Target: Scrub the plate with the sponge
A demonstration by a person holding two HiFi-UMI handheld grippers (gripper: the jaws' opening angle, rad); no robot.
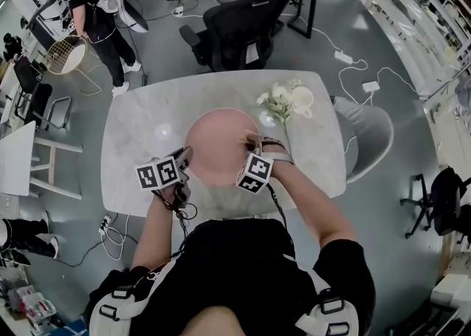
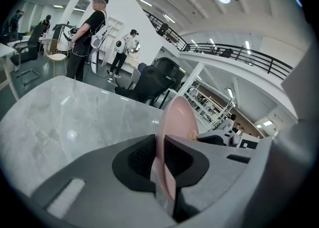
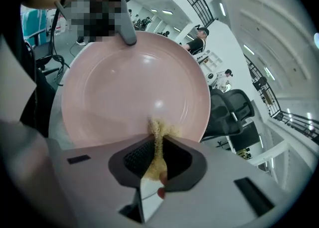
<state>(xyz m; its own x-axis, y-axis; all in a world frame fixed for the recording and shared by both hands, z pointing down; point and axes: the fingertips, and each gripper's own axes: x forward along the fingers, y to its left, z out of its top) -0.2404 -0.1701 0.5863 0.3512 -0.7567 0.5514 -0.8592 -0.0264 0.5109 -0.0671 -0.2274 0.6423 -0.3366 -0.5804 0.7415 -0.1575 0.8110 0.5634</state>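
Left gripper point(image 1: 184, 155): jaws nearly together, pads pressing on either side of the plate point(image 1: 219, 143) at its left rim; in the left gripper view we are seeing the plate point(image 2: 177, 120) edge-on, running straight out from between the jaws over the table point(image 2: 75, 122); we cannot tell whether its far rim is resting on the table.

Right gripper point(image 1: 254, 145): sitting at the plate's right rim; in the right gripper view its jaws are squeezing the sponge point(image 3: 159, 131) down to a thin strip, and the frayed tip is poking out past the pads and touching the plate's face point(image 3: 134, 85) close to the near rim.

Relation we are noting for the next stroke: the whole face lies ahead of the right gripper point(image 3: 158, 154); the sponge's long axis is running along the jaws and pointing across the face toward the opposite rim, where the left gripper point(image 3: 127, 35) is clamping; so the two grippers are facing each other across the plate; the right one is the only one touching the face.

Judgement: the scrub is under way but most of the face lies beyond the sponge; we are expecting strokes pushed away from the near rim; too much push could be levering the plate in the left grip.
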